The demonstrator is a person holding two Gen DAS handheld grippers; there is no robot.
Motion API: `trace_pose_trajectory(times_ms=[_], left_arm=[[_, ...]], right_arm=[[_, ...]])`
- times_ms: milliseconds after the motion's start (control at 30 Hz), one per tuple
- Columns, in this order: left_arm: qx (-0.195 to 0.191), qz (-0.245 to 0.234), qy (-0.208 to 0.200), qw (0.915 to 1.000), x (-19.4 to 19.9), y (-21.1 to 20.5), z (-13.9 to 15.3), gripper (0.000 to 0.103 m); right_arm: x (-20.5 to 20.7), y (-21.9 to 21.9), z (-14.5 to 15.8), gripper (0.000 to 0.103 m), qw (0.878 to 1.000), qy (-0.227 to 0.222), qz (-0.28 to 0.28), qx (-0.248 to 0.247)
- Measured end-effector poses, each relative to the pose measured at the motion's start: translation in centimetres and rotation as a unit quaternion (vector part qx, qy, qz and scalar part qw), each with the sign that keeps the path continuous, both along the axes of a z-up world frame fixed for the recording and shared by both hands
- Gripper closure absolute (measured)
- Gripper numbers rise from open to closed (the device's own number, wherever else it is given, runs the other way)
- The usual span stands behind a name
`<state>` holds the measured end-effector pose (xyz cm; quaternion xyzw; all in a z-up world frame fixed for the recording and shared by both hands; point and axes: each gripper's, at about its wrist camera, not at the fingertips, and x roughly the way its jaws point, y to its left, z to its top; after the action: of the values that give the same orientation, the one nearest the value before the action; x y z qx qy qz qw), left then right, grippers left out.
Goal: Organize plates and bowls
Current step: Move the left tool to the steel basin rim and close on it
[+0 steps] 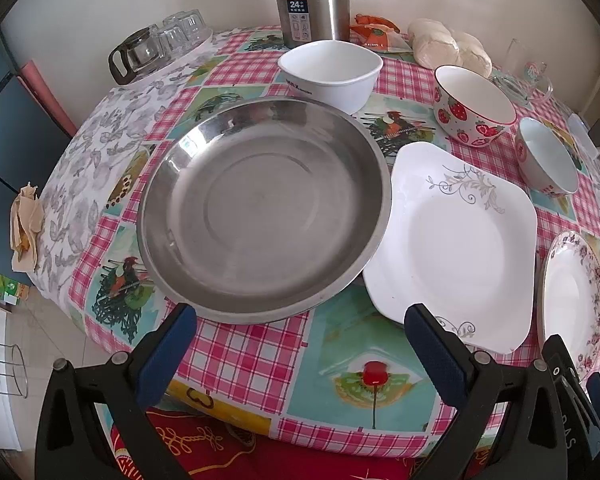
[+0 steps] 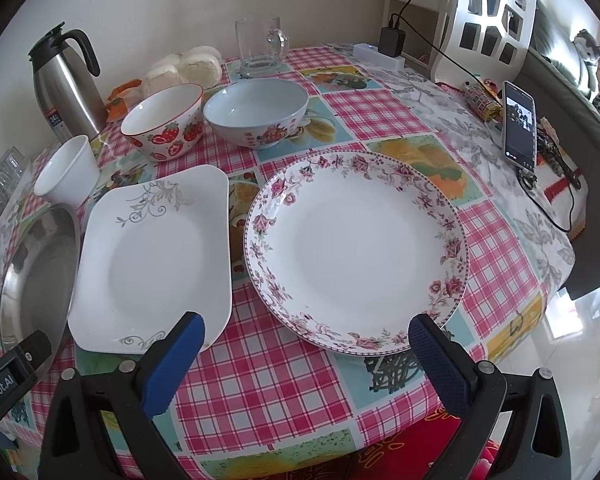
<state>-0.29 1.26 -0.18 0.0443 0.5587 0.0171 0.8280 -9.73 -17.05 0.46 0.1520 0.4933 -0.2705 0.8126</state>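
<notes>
Dishes everywhere on this round counter [image 2: 260, 380] with the pink-checked, picture-patch cloth. From my left feed, the left hand-held gripper [image 1: 300, 320] hangs over the near edge with its blue-padded fingers spread wide, nothing between them. Right in front of it sits the big round stainless steel pan [image 1: 264, 208], and its right rim overlaps the edge of the white square plate with the grey vine print [image 1: 456, 248]. Behind the pan is the plain white squarish bowl [image 1: 330, 72], with a tall stainless steel thermos [image 1: 310, 0] behind that by the wall. Off to the far left there's a glass coffee pot with a black handle [image 1: 136, 56] beside some upturned clear glasses [image 1: 184, 28].

On my right feed, the right hand-held gripper [image 2: 306, 330] is also wide open and holding nothing, hovering at the near edge of the round white plate with the pink floral rim [image 2: 356, 252]. The square plate lies just beside that one on its left, a narrow strip of cloth between them. Farther back, the strawberry-print bowl with the red rim [image 2: 164, 120] and the pale blue-white bowl with a small red motif [image 2: 256, 112] stand side by side, very close; I can't tell if they touch. Behind them are a clear glass mug [image 2: 260, 48] and a bag of pale buns [image 2: 188, 68]. A phone [image 2: 520, 124] stands propped up on the right with a cable running to it.
</notes>
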Motion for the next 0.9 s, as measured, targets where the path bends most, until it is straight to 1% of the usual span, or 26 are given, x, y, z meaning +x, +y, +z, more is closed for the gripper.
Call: trace_pose_trajectory(times_ms=[400, 500, 633, 667, 733, 800, 900], left_arm=[[-0.005, 0.004, 0.002, 1.0000, 0.3, 0.4, -0.1, 0.000], [-0.022, 0.019, -0.003, 0.9996, 0.6, 1.5, 0.2, 0.000], [-0.051, 0.068, -0.037, 0.9957, 1.1, 4.5, 1.2, 0.000], [-0.058, 0.077, -0.037, 0.9947, 1.3, 5.3, 1.2, 0.000], [-0.067, 0.078, -0.024, 0.9944, 2.1, 6.4, 0.6, 0.000], [-0.068, 0.081, -0.016, 0.9943, 2.7, 7.4, 0.1, 0.000], [-0.077, 0.092, -0.017, 0.9926, 3.2, 9.3, -0.4, 0.000]], right_arm=[[-0.1, 0.2, -0.3, 0.000, 1.000, 0.003, 0.001, -0.001], [0.2, 0.6, -0.3, 0.000, 1.000, 0.001, 0.006, 0.001], [1.0, 1.8, 0.5, 0.000, 0.999, -0.035, 0.035, 0.011], [1.2, 2.2, 0.7, 0.000, 0.998, -0.046, 0.044, 0.014], [1.9, 3.0, 0.9, 0.000, 0.996, -0.059, 0.059, 0.021], [2.8, 3.9, 0.8, 0.000, 0.995, -0.065, 0.074, 0.026], [4.1, 5.5, 0.6, 0.000, 0.991, -0.075, 0.106, 0.032]])
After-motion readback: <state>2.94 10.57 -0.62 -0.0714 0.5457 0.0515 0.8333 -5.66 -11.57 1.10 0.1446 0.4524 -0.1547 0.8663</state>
